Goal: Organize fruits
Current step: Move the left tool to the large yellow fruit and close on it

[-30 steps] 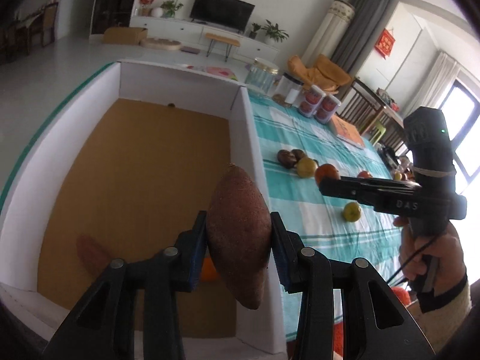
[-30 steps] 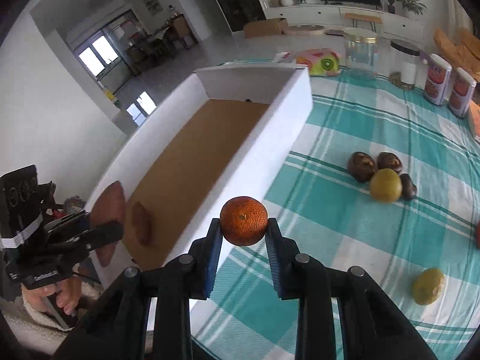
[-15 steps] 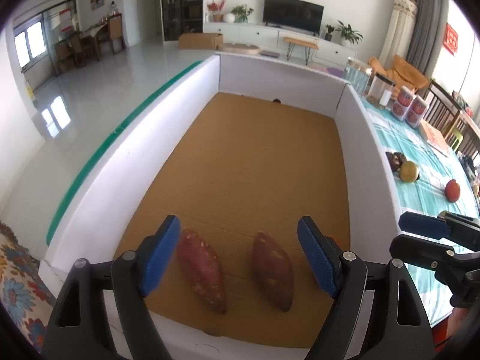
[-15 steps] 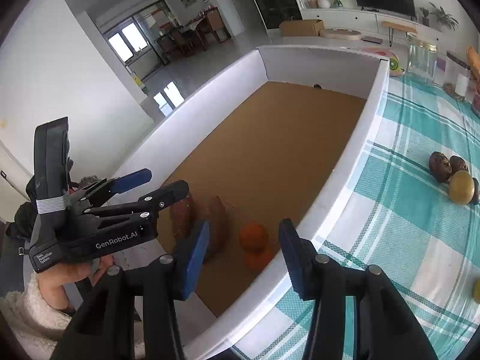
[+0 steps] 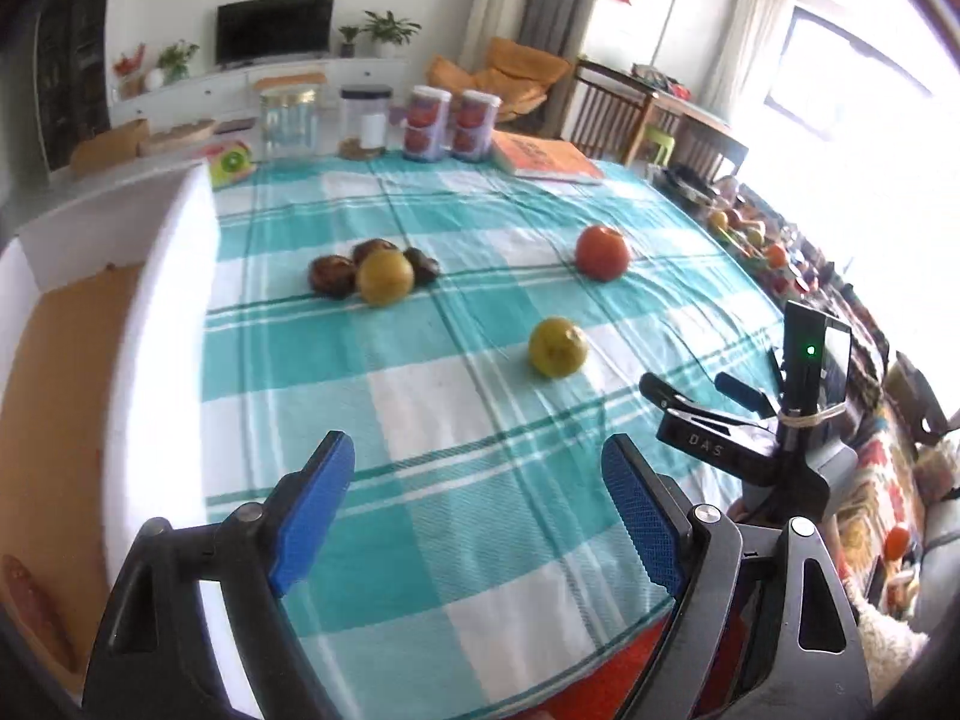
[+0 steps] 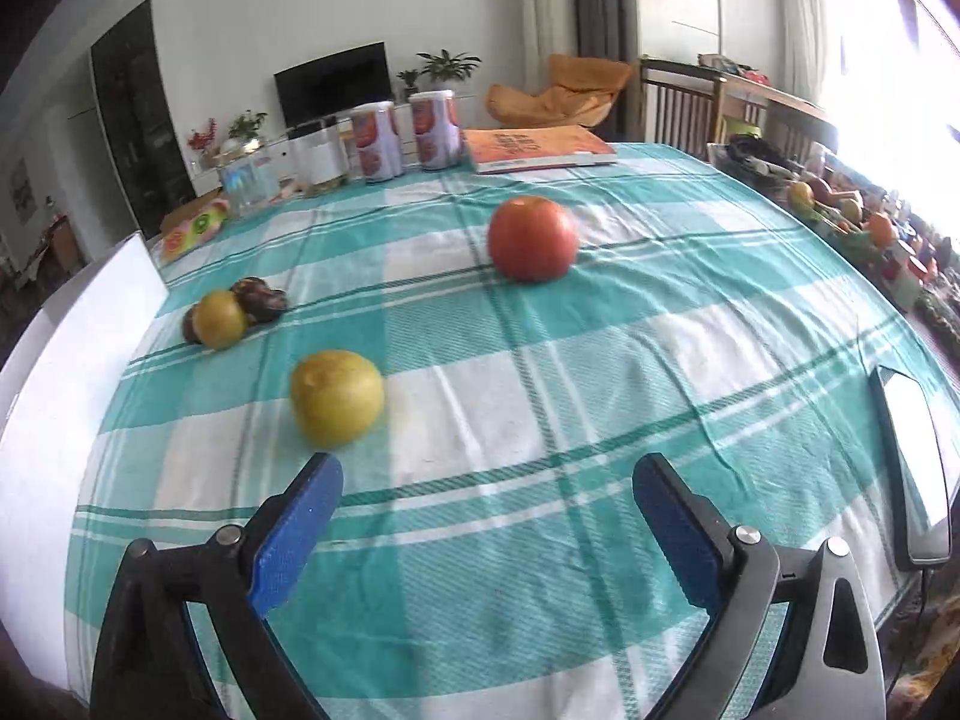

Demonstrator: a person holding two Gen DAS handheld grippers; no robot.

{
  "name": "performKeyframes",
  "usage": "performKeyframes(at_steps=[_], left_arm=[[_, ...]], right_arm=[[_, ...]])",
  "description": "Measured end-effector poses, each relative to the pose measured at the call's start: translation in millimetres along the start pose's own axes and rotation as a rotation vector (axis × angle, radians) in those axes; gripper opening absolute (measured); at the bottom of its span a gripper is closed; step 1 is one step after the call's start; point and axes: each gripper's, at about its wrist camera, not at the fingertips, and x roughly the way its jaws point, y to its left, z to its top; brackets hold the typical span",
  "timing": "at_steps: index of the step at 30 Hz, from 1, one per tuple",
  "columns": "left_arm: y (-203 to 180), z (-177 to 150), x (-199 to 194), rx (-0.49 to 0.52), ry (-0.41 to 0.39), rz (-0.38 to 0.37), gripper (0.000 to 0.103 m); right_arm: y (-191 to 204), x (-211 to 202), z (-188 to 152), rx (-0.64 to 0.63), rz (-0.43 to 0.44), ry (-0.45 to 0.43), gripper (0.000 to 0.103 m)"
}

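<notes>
On the teal checked tablecloth [image 5: 420, 396] lie a yellow fruit [image 5: 558, 347] [image 6: 336, 396], a red tomato [image 5: 602, 252] [image 6: 533, 246], and a cluster of dark brown fruits with another yellow fruit [image 5: 384, 275] [image 6: 222, 318]. My left gripper [image 5: 480, 516] is open and empty above the near cloth. My right gripper [image 6: 486, 534] is open and empty, the yellow fruit just beyond its left finger; it also shows in the left wrist view [image 5: 708, 396]. The white box [image 5: 162, 324] stands at left, a sweet potato [image 5: 30, 606] in its corner.
Jars and cans [image 5: 450, 123] [image 6: 402, 138] and an orange book [image 5: 546, 159] [image 6: 534, 147] stand at the table's far edge. A phone [image 6: 915, 468] lies at the right edge. More fruit [image 5: 750, 234] sits beyond the table on the right.
Both grippers have swung from over the box to face the table, still open. The sweet potato and the orange released earlier stay in the box.
</notes>
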Motion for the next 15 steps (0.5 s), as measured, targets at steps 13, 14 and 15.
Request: performKeyframes(at_steps=[13, 14, 15], left_arm=[[18, -5, 117, -0.002, 0.057, 0.219, 0.086], [19, -6, 116, 0.002, 0.043, 0.225, 0.086], [20, -8, 117, 0.008, 0.029, 0.226, 0.086]], right_arm=[[-46, 37, -6, 0.001, -0.151, 0.059, 0.097], [-45, 39, -6, 0.0, -0.152, 0.068, 0.097], [-45, 41, -6, 0.001, -0.149, 0.078, 0.097]])
